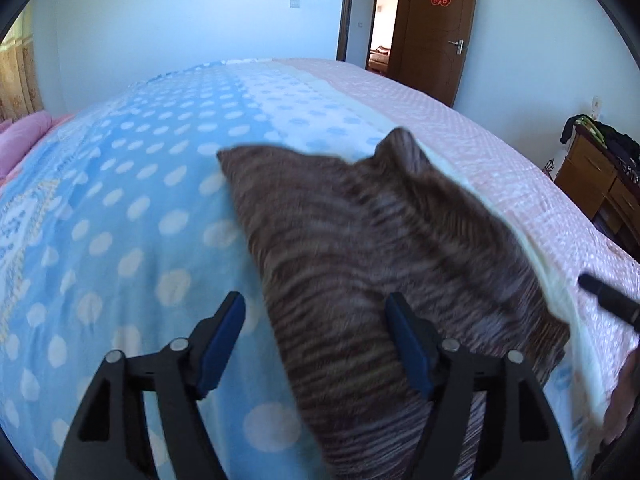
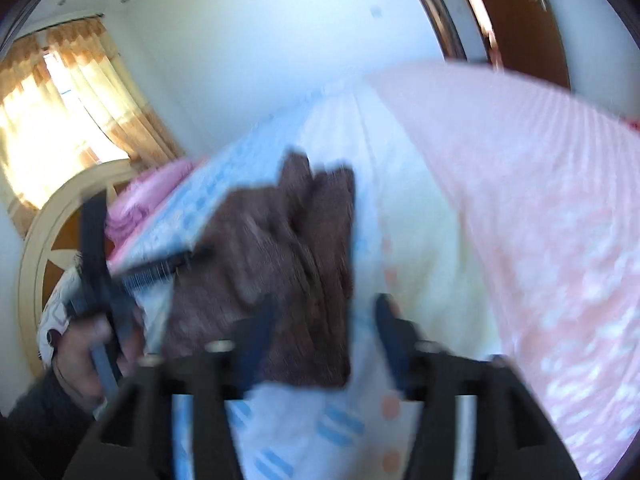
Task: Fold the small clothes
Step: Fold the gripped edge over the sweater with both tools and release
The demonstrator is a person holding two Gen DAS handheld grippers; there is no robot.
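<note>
A small brown striped garment [image 1: 384, 248] lies on a blue blanket with white dots [image 1: 132, 220]; one far corner stands up. My left gripper [image 1: 316, 320] is open just above the garment's near left edge, holding nothing. In the blurred right wrist view the same garment [image 2: 280, 272] lies bunched in folds, and my right gripper [image 2: 324, 320] is open over its near right edge. The left gripper [image 2: 100, 280] shows at the left there, held in a hand. A tip of the right gripper [image 1: 608, 296] shows at the right edge of the left wrist view.
The bed carries a pink quilt [image 1: 500, 168] to the right of the blanket and a pink pillow [image 1: 20, 140] at far left. A wooden dresser [image 1: 600, 184] stands right of the bed, a brown door [image 1: 436, 28] behind. Curtains [image 2: 60, 112] hang by the headboard [image 2: 52, 232].
</note>
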